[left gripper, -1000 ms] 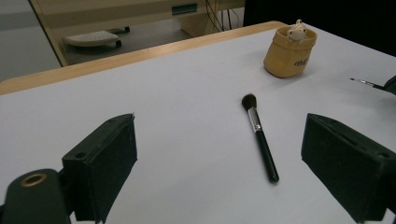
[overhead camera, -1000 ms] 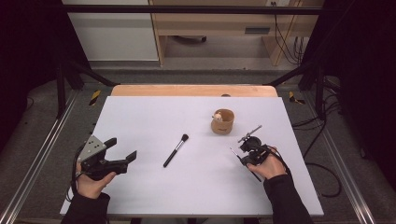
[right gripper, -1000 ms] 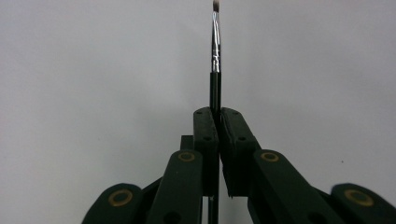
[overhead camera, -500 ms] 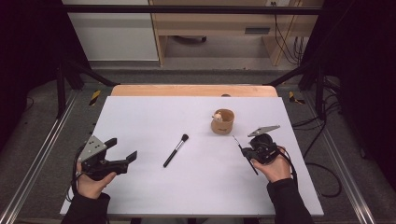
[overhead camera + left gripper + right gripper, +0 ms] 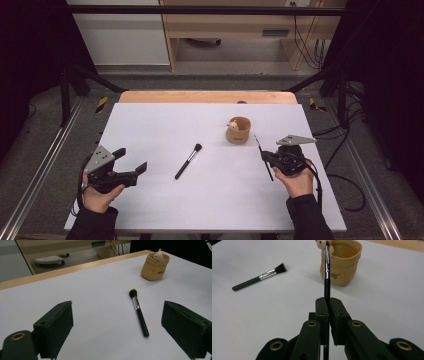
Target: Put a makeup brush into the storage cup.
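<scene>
High view: wide bare white tabletop [image 5: 150, 125] between left gripper [image 5: 131, 161], jaws spread wide over nothing, and right gripper [image 5: 264, 159] near the right edge, clamped on a thin black brush [image 5: 263, 157]. Left gripper view: thick black powder brush [image 5: 139, 312] lying flat, tan fabric cup [image 5: 154, 265] beyond. Right gripper view: thin brush tip just before the cup's rim.

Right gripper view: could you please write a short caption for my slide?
The right gripper holds a thin brush upright in front of a tan cup; a bigger brush lies on the white table.
</scene>
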Tool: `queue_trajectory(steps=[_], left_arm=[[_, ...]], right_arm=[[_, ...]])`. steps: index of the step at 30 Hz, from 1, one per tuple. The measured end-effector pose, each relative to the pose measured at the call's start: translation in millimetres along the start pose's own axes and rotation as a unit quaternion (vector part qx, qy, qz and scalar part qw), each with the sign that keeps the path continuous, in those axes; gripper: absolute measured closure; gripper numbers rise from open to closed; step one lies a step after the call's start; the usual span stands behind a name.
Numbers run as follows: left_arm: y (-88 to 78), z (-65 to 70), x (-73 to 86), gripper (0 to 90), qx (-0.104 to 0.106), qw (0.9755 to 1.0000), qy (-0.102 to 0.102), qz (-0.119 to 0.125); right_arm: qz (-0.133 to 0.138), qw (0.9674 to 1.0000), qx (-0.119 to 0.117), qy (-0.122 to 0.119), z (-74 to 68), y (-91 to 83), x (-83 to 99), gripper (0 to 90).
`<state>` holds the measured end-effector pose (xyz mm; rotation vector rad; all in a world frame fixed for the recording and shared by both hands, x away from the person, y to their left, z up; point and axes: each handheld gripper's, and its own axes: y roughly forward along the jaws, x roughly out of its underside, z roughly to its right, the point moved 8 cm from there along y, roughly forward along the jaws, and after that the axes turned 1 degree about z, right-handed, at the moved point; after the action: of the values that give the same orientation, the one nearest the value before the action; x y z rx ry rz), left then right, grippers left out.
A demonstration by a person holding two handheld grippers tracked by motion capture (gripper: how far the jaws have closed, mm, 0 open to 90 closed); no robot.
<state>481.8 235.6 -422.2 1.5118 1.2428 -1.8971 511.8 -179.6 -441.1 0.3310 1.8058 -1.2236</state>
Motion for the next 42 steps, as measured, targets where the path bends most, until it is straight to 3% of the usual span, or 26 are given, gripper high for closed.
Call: queue_trajectory(steps=[5,18,25,42], left_arm=[[-0.2,-0.2,0.2,9.7,0.0,1.0,0.002,-0.001],[1.0,0.4,0.8,9.7,0.001,1.0,0.0,-0.001],[1.7,0.6,1.2,9.6,0.001,1.0,0.0,-0.002],[-0.8,-2.4,0.4,9.7,0.0,1.0,-0.004,0.002]], right_arm=[[0.04,0.9992,-0.001,0.011,-0.4,-7.5,-7.8,85.8],[0.124,0.9919,0.005,0.024,-1.0,-19.1,-26.4,85.8],[0.148,0.9885,0.015,0.027,-0.5,-20.7,-38.0,85.8],[0.21,0.9756,0.04,0.049,8.6,-12.6,-71.5,85.8]])
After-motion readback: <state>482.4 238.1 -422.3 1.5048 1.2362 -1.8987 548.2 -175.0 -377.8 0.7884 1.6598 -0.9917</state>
